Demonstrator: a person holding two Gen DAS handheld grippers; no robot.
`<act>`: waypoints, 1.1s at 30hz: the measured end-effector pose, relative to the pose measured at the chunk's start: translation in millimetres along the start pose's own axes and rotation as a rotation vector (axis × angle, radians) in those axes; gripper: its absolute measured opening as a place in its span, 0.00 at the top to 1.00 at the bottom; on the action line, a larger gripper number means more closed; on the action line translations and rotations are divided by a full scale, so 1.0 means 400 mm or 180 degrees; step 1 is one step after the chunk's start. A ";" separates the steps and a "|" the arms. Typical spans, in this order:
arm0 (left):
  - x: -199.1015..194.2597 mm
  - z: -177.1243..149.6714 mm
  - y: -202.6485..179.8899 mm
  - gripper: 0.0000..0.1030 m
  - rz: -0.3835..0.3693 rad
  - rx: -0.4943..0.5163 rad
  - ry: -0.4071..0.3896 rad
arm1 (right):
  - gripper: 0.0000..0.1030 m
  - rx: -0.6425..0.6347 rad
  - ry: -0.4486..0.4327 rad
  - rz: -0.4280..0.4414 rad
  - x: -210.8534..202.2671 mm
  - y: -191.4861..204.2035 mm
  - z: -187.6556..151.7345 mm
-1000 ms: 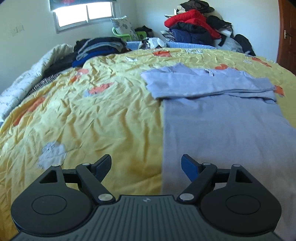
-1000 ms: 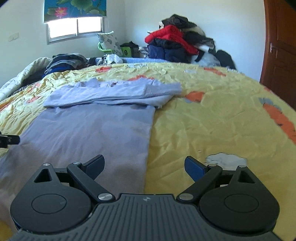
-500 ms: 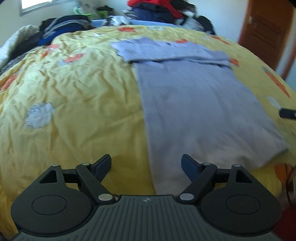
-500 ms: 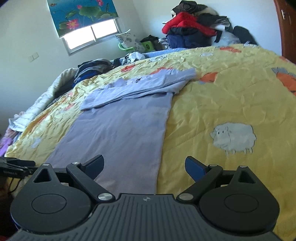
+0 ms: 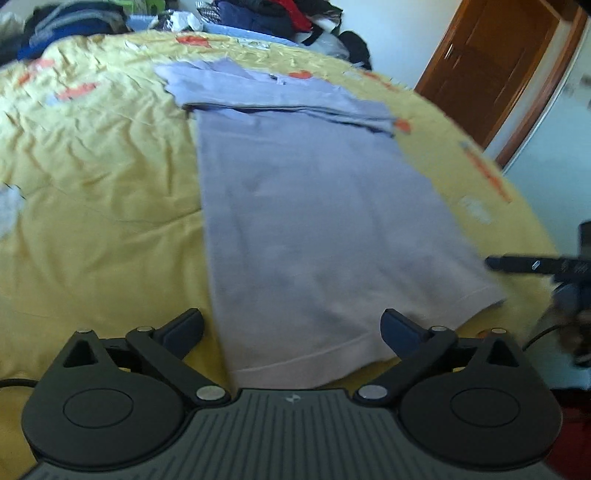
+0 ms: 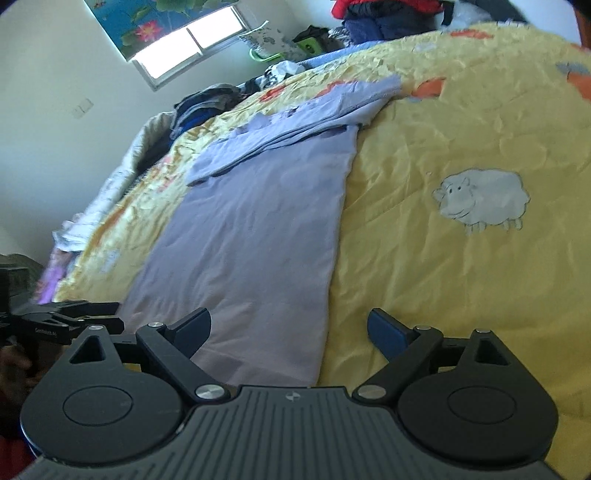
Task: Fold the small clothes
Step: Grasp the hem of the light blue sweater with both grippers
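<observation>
A lilac long-sleeved garment (image 5: 317, 206) lies flat on the yellow bedspread (image 5: 99, 192), its sleeves folded across the far end and its hem toward me. My left gripper (image 5: 291, 326) is open and empty, just before the hem's left corner. My right gripper (image 6: 288, 328) is open and empty, just before the hem's right corner of the garment (image 6: 255, 236). Each gripper shows at the edge of the other's view: the right one (image 5: 532, 264) and the left one (image 6: 70, 317).
Piles of clothes (image 5: 280, 14) lie at the far end of the bed. A brown door (image 5: 495, 66) stands at the right. A window (image 6: 188, 44) with a flowered blind is at the far left. A sheep print (image 6: 480, 201) marks the bedspread.
Both grippers have drawn back from over the garment toward its near hem and tilted. The whole hem now shows in front of them. Both stay open.
</observation>
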State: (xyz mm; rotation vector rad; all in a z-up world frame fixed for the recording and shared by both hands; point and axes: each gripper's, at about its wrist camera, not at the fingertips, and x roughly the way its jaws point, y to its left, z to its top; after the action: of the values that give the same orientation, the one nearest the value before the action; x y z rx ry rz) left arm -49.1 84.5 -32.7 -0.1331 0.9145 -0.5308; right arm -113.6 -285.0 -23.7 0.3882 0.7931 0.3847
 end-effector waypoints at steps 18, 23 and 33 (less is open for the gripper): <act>0.040 0.002 -0.082 0.14 -0.0003 0.0248 -0.0077 | 0.08 -0.0134 0.0158 0.0381 0.044 0.062 -0.011; 0.037 -0.005 -0.101 0.30 0.0217 0.0355 -0.0102 | 0.10 -0.0354 0.0169 0.0283 0.075 0.123 -0.023; 0.018 -0.002 -0.072 0.92 0.0525 0.0197 -0.0153 | 0.72 -0.0910 0.0118 -0.0223 0.083 0.182 -0.045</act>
State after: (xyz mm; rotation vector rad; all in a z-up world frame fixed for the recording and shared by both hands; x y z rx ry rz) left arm -57.1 56.1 -28.6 -0.0140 0.8528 -0.4005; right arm -119.0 -203.4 -21.1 0.0861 0.7727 0.4340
